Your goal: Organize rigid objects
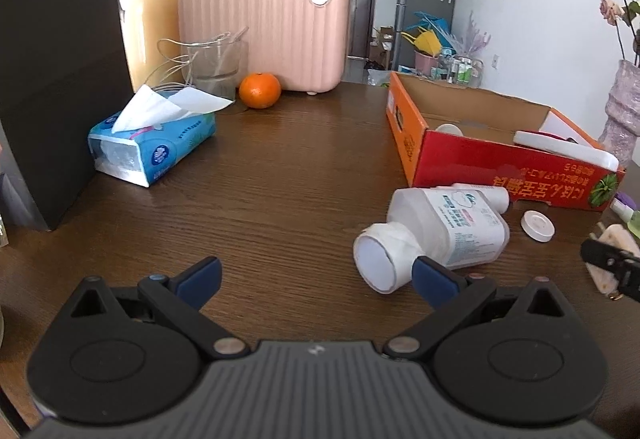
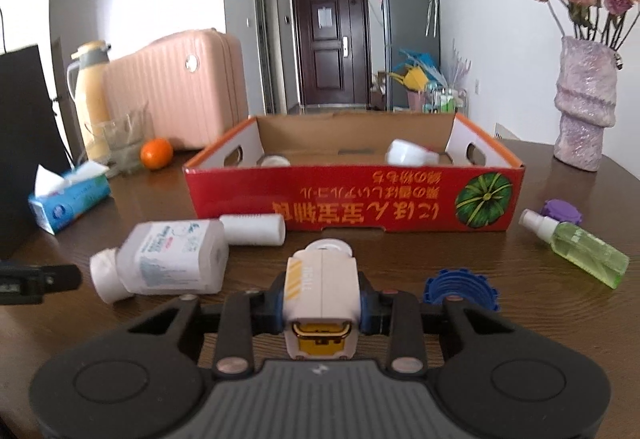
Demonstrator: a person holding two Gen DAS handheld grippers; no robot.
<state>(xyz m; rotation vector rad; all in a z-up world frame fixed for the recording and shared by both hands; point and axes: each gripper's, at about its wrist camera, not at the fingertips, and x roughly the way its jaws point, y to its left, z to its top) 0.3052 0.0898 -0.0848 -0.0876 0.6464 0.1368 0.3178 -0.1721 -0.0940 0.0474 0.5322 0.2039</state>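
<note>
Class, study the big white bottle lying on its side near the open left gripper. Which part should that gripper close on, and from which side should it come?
Probably the neck of the white bottle, just behind its cap. It lies flat with the cap end pointing at the open left gripper, so come from the cap end: the neck is narrower than the broad body.

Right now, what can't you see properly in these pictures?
- Inside the red box: right wrist view, its front wall hides most of the contents.
- Round white lid: right wrist view, mostly behind the gripped beige charger.
- Bottle label: print too small, blurred.
</note>
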